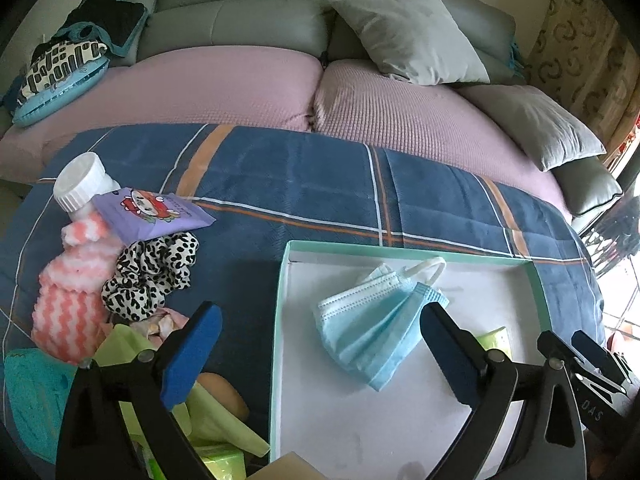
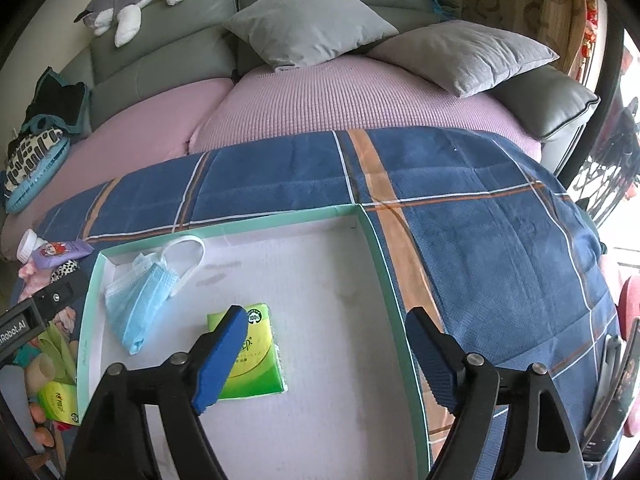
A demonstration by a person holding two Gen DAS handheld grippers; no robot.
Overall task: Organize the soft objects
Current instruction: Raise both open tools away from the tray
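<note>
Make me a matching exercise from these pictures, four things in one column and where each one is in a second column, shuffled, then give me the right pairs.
Things:
1. face masks
2. green tissue pack
3. leopard scrunchie
4. plush husky

Places:
A. on top of the sofa back
B. on the blue blanket, left of the box
C. in the box, near its far left corner
D. in the box, just beyond the right gripper, partly hidden by its left finger

Pairs: 1-C, 2-D, 3-B, 4-A

Pleated cloth mask (image 1: 372, 328), glossy tissue pack (image 2: 256, 356), matt tray (image 2: 320, 280).
</note>
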